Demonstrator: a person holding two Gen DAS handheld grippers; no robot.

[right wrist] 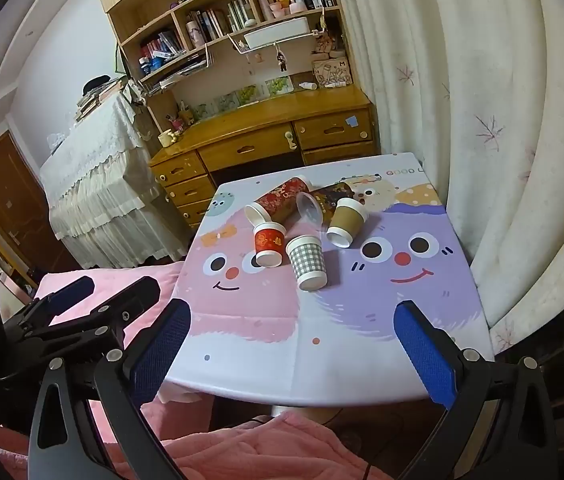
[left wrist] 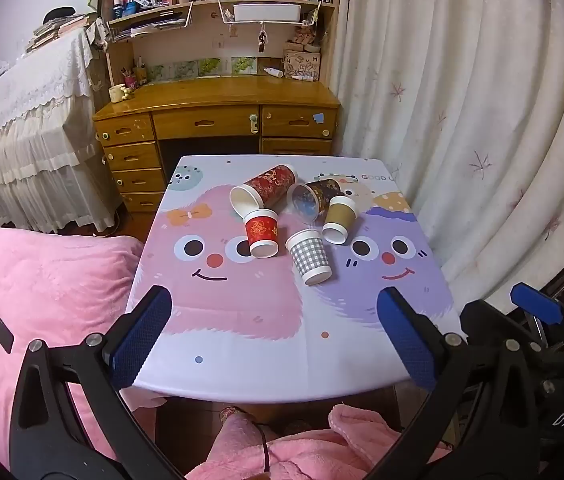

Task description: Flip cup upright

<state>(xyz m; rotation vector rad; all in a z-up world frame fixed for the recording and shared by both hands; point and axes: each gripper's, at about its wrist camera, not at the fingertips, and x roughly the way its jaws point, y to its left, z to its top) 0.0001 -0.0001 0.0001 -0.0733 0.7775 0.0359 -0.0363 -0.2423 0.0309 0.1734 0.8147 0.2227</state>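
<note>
**Five cups down, nothing grabbed yet**

Pink fleece sits closest to both cameras, right under the tools, with the near edge of the cartoon-face table (left wrist: 266, 376) just past it. Both grippers hang back at that near edge, well apart from the cups. Left gripper (left wrist: 274, 336) is spread wide with nothing between its blue pads, and the right gripper (right wrist: 293, 344) is the same — wide open, holding nothing.

All the cups are in a loose cluster toward the far middle of the table. Nearest is the grey checked cup (left wrist: 309, 256), lying tilted with its white end toward the cameras. Just beside it on the left is the small red cup (left wrist: 262, 233), with the tall red patterned cup (left wrist: 264, 190) on its side behind that. Brown cup (left wrist: 340, 220) and a dark patterned cup (left wrist: 315, 196) lie to the right.

My take: go for the checked cup first since it's nearest and has clear space on the near side. Come in across its body, not over the rim, squeeze gently — paper crushes easily — then rotate and set it down away from the neighbours so they don't get knocked rolling.
</note>
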